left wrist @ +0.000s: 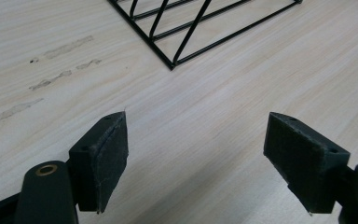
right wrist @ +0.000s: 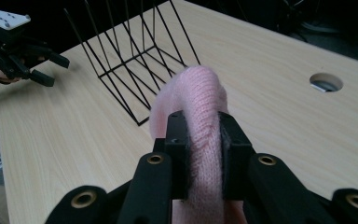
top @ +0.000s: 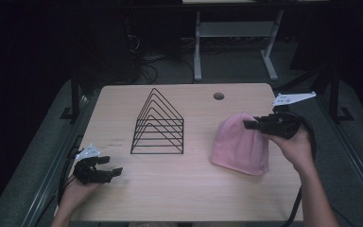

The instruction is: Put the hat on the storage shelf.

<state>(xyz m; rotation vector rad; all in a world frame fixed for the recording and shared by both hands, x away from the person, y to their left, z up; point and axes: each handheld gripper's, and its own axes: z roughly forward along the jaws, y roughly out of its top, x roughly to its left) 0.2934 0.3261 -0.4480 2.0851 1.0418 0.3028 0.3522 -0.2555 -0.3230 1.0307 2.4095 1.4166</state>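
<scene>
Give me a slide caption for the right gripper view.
Right gripper pinching a pink knit hat above the table.

light: overhead glow is falling on the table (top: pixel 179 189) | surroundings: lying dark | shadows: showing soft | focus: gripper views' near jaws blurring slightly

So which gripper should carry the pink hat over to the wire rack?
Right. The right gripper is already shut on the pink hat, lifting its top. The left gripper sits open over bare table on the wire rack's far side.
</scene>
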